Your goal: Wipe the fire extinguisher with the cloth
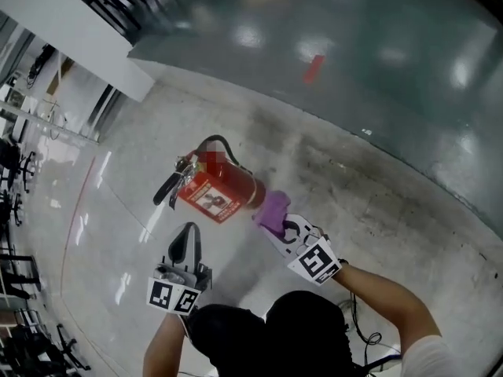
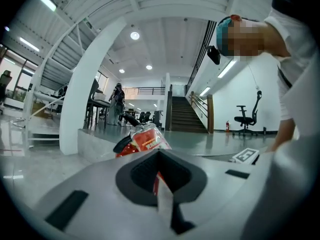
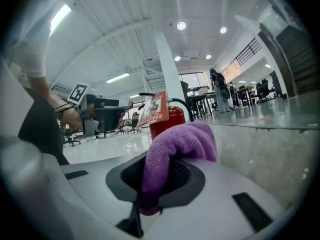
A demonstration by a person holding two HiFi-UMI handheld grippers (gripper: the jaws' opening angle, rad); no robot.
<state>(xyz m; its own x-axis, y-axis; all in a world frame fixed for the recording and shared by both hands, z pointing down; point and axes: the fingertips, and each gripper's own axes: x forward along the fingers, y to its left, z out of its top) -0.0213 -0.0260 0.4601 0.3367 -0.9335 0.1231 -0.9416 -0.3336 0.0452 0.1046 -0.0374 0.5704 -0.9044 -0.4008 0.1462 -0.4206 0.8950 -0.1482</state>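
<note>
One hard push from the right gripper point(image 1: 281, 225), which pinched the purple cloth point(image 1: 273, 208) just beside the red fire extinguisher point(image 1: 224, 185) standing on the floor point(image 1: 377, 210), could have tipped it, since the left gripper point(image 1: 187, 240), jaws pressed together and empty, steadied nothing
</note>
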